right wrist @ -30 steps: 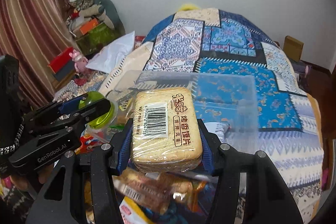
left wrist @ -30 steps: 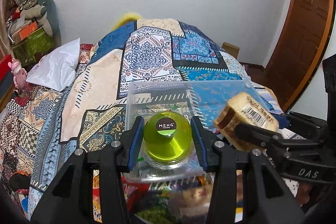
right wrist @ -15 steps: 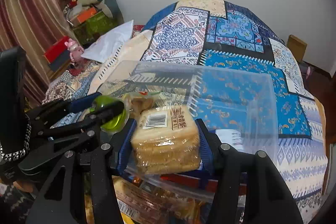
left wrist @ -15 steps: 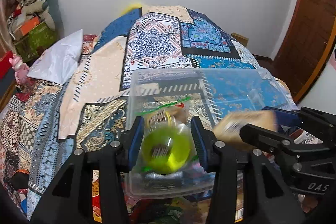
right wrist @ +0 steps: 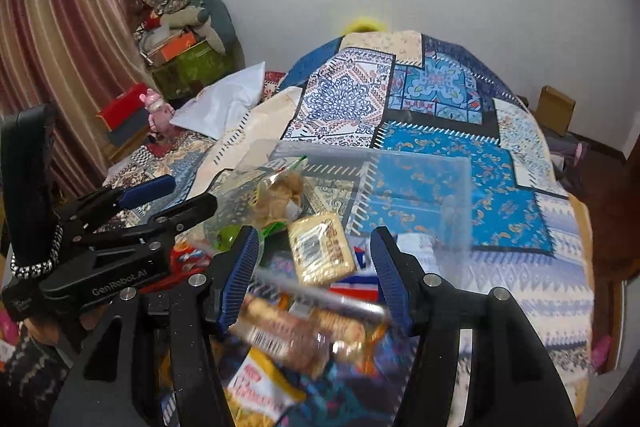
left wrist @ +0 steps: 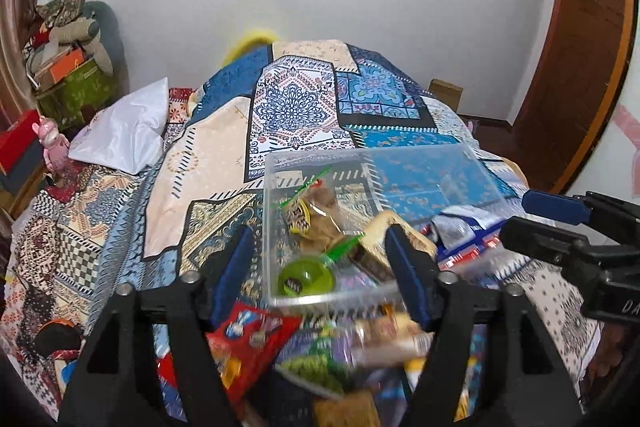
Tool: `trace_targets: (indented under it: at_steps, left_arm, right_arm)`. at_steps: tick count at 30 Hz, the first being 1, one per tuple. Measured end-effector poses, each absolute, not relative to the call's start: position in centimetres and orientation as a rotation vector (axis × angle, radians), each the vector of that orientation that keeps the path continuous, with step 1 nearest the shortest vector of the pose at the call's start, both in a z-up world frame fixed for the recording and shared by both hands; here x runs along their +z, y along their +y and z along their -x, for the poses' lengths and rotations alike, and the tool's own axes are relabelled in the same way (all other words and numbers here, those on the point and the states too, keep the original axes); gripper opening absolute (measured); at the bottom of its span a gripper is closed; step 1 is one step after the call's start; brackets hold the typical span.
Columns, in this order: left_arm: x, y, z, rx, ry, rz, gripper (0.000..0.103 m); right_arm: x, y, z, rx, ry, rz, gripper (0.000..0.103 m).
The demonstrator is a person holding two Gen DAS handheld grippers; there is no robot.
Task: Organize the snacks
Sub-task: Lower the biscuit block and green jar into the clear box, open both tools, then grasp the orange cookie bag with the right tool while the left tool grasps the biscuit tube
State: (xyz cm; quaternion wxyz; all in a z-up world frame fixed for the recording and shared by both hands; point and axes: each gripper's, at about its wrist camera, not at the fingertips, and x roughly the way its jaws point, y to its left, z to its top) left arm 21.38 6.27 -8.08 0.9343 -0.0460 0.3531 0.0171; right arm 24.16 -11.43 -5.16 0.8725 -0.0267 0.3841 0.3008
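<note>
Left wrist view: left gripper point(left wrist: 322, 277) is standing wide open, holding nothing. The green jelly cup point(left wrist: 306, 278) is lying inside the clear plastic bin point(left wrist: 472, 163), at its near-left corner. Judged light, rigid, slippery; best pinched across its round sides.

Right wrist view: right gripper point(right wrist: 314, 277) is gaping empty. The biscuit pack point(right wrist: 322, 254) is resting in the bin, right of the cup. Likely crushable; grip its long edges gently.

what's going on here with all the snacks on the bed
A person is sorting snacks into a clear plastic box on the bed. Both the left gripper and the right gripper are open and hold nothing. A green jelly cup and a pack of biscuits lie inside the box; more snacks sit in front.
</note>
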Motion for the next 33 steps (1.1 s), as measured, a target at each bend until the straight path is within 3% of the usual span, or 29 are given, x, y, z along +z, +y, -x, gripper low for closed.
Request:
trace_targets:
  at_steps: [16,31,33]
  left_arm:
    - [-12.2,6.2,-11.6,0.084,0.842,0.081,0.074]
    - [-19.1,8.9,-9.0,0.145,0.977,0.197,0.074]
    - [-19.6,8.6,-9.2,0.134,0.989,0.199,0.074]
  right_arm:
    - [-8.4,-15.6,-15.5,0.612,0.887,0.084,0.062]
    - [-14.0,-16.6,-12.1,0.596,1.033,0.098,0.062]
    - [-14.5,-16.6,-11.9,0.604,1.042,0.092,0.067]
